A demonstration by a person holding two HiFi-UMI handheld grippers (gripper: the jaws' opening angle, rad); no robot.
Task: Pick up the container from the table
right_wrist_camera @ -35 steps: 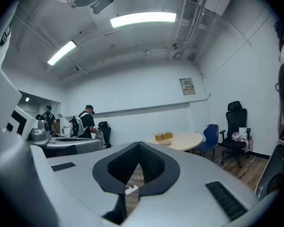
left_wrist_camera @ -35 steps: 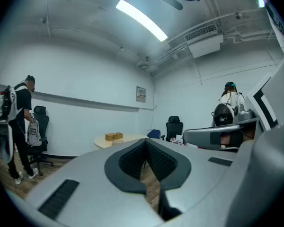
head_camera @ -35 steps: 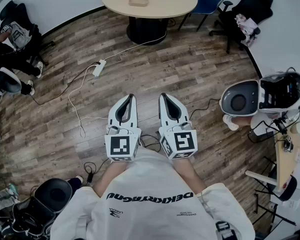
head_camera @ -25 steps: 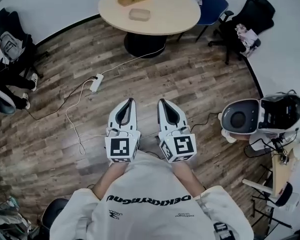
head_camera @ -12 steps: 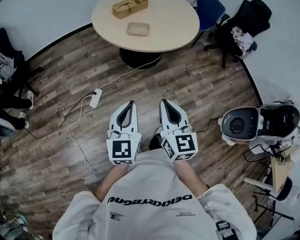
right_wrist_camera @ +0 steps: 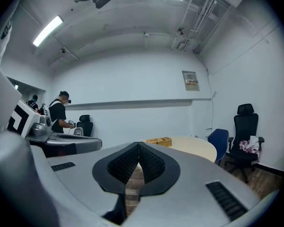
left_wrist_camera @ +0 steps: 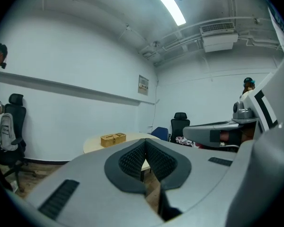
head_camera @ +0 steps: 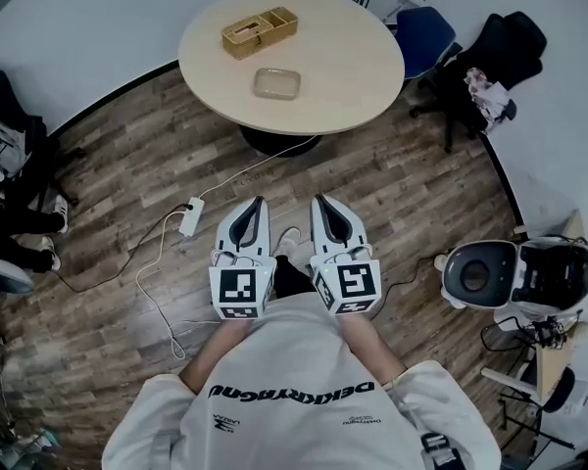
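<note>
Wood-plank floor (head_camera: 392,194) spreads under a round pale tabletop (head_camera: 343,67). The left hand-held gripper (head_camera: 255,204) and right hand-held gripper (head_camera: 319,202) are held side by side close to the person's chest, well short of the tabletop and pointing toward it. Each has its jaws pressed together with nothing between them. A wooden box (head_camera: 260,30) sits toward the far edge. Nearer lies the container (head_camera: 276,83), seemingly a shallow translucent tray.

Looked like an office or lab room, held a round desk (head_camera: 358,71), swivel chairs (head_camera: 500,47) along plain white walls (head_camera: 118,23), wood-plank floor (head_camera: 392,164) strewn with cables (head_camera: 149,262), strip lights (left_wrist_camera: 166,3) overhead.
</note>
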